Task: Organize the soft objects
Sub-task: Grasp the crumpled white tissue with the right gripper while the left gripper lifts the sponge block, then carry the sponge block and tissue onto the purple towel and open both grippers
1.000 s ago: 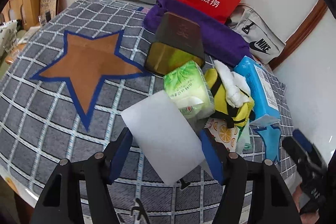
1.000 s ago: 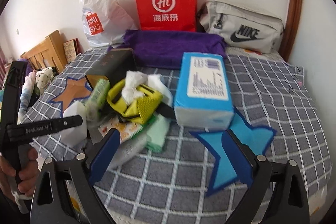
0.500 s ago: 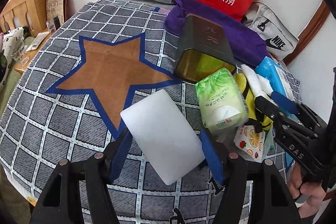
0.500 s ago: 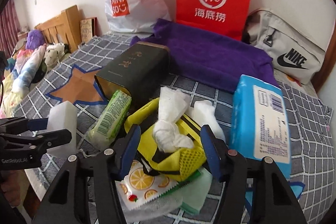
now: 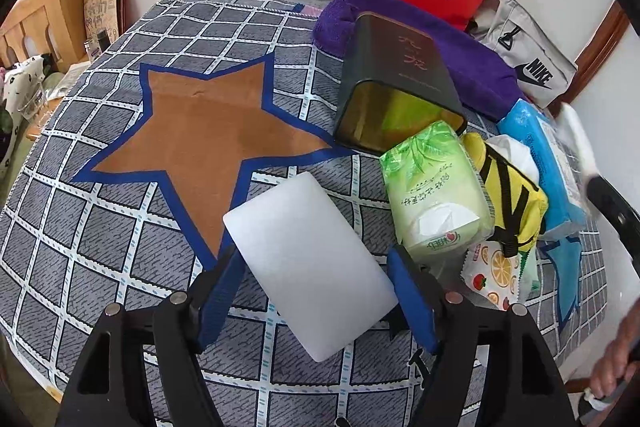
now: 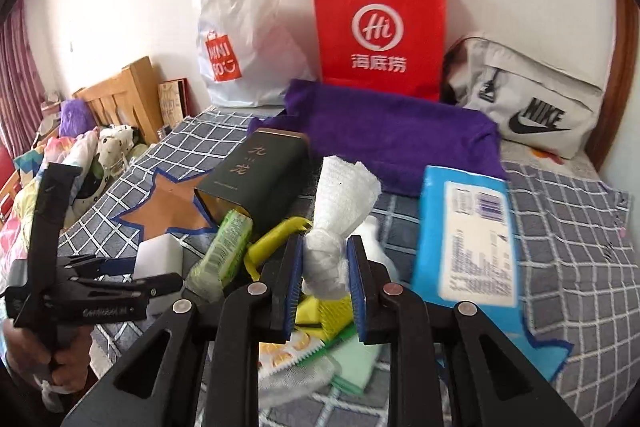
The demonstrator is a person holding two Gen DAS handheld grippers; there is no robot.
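My right gripper [image 6: 323, 269] has just been closing and now pinches the knotted white cloth [image 6: 340, 203], which rises out of the yellow mesh bag [image 6: 320, 311] in the middle of the pile. Crowding it: the green tissue pack [image 6: 222, 253] at nine o'clock, the dark tin [image 6: 256, 175] lying on its side at eleven, the blue wipes pack [image 6: 466, 239] at three — all touching or nearly so. A fruit-print sachet [image 6: 284, 351] and green cloths [image 6: 354, 367] lie beneath the fingers, partly hidden.

My left gripper [image 5: 316, 291] has just been opening; the white sponge [image 5: 308, 263] sits between its fingers on the checked bedspread [image 5: 120, 227], at the lower edge of the brown star [image 5: 208, 135]. I cannot tell whether the pads still press it.

At twelve o'clock, against the wall, stand the red paper bag [image 6: 378, 31], white plastic bag [image 6: 240, 39] and grey pouch [image 6: 524, 95], with a purple towel [image 6: 396, 131] in front. The wipes pack is motion-blurred; in the left view the right gripper is cut off at the edge.
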